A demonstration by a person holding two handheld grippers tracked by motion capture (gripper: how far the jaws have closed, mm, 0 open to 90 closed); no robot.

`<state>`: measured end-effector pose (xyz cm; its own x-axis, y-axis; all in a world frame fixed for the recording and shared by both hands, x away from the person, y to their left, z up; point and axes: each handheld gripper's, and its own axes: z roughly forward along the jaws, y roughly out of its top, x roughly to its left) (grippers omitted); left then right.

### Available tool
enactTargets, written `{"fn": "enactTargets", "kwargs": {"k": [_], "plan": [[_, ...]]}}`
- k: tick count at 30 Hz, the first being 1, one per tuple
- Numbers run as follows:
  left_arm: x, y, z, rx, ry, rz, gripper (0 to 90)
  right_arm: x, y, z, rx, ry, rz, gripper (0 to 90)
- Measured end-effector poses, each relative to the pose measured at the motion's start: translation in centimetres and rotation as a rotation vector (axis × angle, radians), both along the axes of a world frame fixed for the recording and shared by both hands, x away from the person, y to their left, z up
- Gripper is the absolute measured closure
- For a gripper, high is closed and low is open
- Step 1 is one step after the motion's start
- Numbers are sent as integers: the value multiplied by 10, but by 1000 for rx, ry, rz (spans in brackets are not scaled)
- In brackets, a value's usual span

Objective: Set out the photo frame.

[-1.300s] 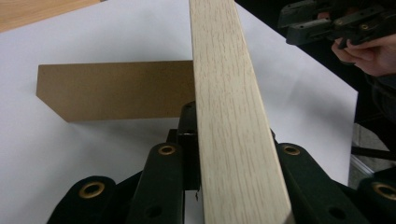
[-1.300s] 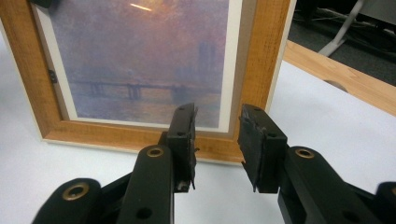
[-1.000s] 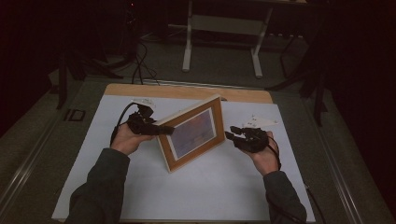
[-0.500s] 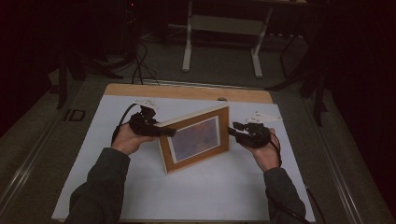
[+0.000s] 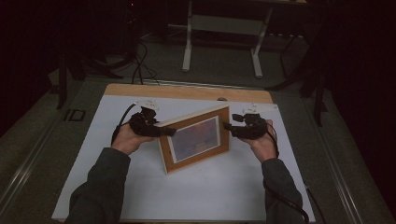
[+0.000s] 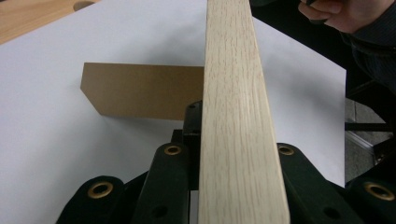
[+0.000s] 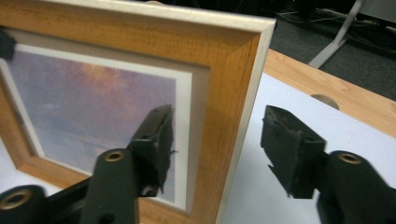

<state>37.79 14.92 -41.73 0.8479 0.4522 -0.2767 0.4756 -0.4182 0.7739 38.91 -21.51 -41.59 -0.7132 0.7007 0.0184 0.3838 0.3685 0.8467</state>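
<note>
The picture frame stands near the bench's middle, stiff, probably light, glazing fragile. Left hand-held gripper pinches its wooden edge; right hand-held gripper, jaws just spread, straddles the opposite edge.

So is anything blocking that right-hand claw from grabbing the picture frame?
Nothing visible does. The right gripper, whose jaws have just been opening, already straddles the picture frame at its edge with a clear gap. The left gripper grips the opposite edge.

The picture frame hides where the left tongs press it, its ends cut off.
</note>
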Motion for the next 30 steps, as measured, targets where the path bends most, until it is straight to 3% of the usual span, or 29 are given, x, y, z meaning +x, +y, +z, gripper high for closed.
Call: {"fn": "enactTargets", "kwargs": {"k": [4,10,13,18,24,30], "plan": [[1,0,0,-1,-13,-9,786,8,3,2,-2,2,16,337],[2,-2,1,4,-25,-35,787,16,7,5,-22,11,56,327],[1,-4,2,8,-41,-48,788,19,5,5,19,21,80,329],[0,-7,3,13,-82,-70,786,22,2,2,38,32,118,336],[1,-6,2,11,-95,-73,783,23,-7,-3,64,51,139,484],[1,-8,2,26,-101,-39,749,23,-14,-5,94,57,133,546]]}}
